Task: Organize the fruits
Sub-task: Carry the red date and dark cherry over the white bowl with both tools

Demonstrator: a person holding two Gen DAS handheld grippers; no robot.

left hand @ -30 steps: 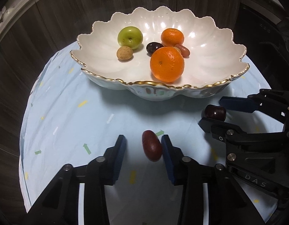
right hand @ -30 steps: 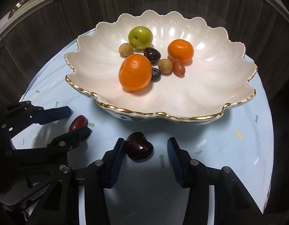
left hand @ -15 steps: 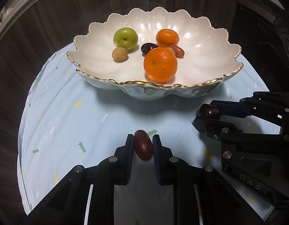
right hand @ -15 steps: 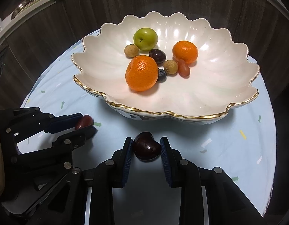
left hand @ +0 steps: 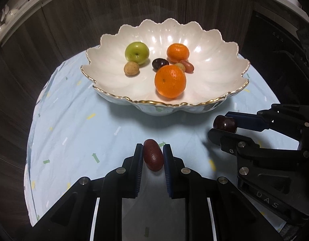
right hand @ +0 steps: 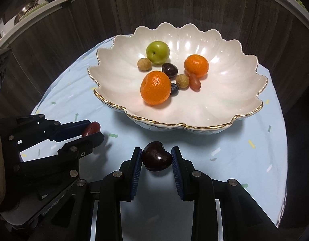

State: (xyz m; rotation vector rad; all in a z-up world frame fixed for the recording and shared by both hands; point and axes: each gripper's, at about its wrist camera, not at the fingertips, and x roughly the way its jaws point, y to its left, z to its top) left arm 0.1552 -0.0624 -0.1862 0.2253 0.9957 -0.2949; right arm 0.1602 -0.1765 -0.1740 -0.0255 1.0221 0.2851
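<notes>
My left gripper (left hand: 153, 155) is shut on an oblong dark-red fruit (left hand: 153, 157) and holds it above the pale blue cloth; it also shows in the right wrist view (right hand: 91, 128). My right gripper (right hand: 157, 157) is shut on a dark cherry (right hand: 157, 156), seen from the left wrist view too (left hand: 224, 123). Both grippers are just in front of the white scalloped bowl (left hand: 214, 76), which holds two oranges (left hand: 170, 81), a green plum (left hand: 136, 52), a tan longan (left hand: 131, 68) and several small dark and red fruits.
The bowl (right hand: 234, 100) stands on a round table under a light blue cloth (left hand: 74, 124). Dark wood panels rise behind the table. A shelf with dishes (right hand: 30, 6) runs along the upper left.
Both grippers closed on their fruits and lifted them off the cloth. The bowl now appears lower and farther away in both views.
</notes>
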